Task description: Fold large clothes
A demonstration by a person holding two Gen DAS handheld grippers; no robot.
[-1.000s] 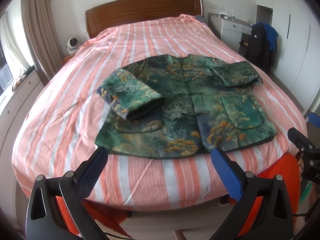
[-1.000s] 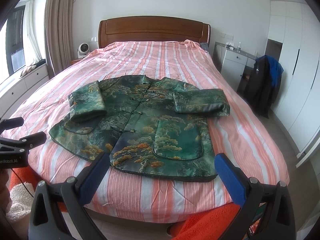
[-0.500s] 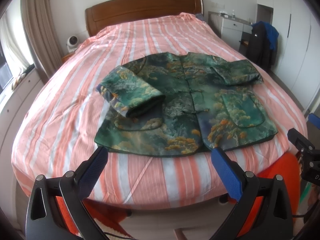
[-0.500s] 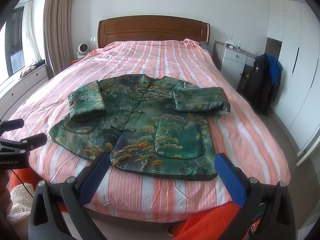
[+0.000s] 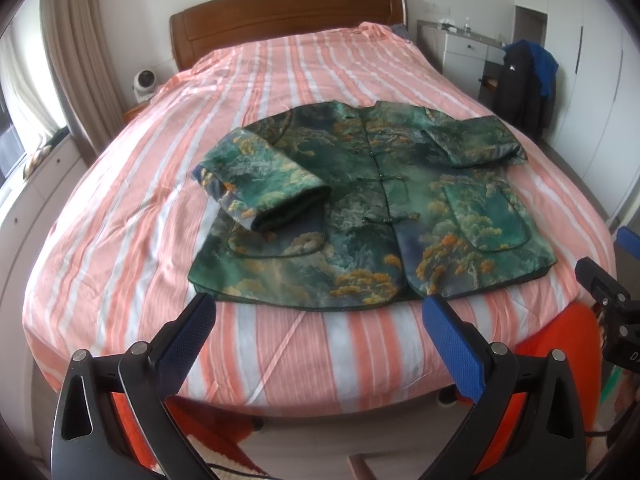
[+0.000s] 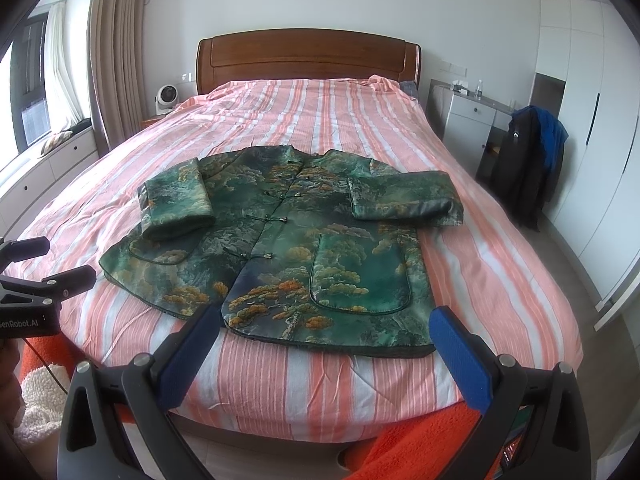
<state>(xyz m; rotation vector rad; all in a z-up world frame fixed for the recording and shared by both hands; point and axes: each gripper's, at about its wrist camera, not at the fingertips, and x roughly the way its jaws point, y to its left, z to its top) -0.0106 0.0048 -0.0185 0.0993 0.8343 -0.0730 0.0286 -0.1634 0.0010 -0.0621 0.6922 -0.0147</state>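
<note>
A green patterned jacket (image 5: 372,208) with orange tree motifs lies flat, front up, on the pink-striped bed (image 5: 120,220); it also shows in the right wrist view (image 6: 288,252). Both sleeves are folded in over the body: the left sleeve (image 5: 264,184) and the right sleeve (image 6: 404,200). My left gripper (image 5: 320,312) is open and empty, held off the bed's foot edge just short of the hem. My right gripper (image 6: 324,324) is open and empty, near the hem's right half. Each gripper shows at the edge of the other's view.
A wooden headboard (image 6: 308,60) stands at the far end. A white dresser (image 6: 468,124) and a chair with dark and blue clothes (image 6: 528,160) stand right of the bed. A small fan (image 6: 165,98) and window bench are left. An orange blanket (image 6: 420,444) lies below the foot edge.
Both grippers have edged slightly nearer the jacket's hem. The jacket has not moved and both grippers stay open.
</note>
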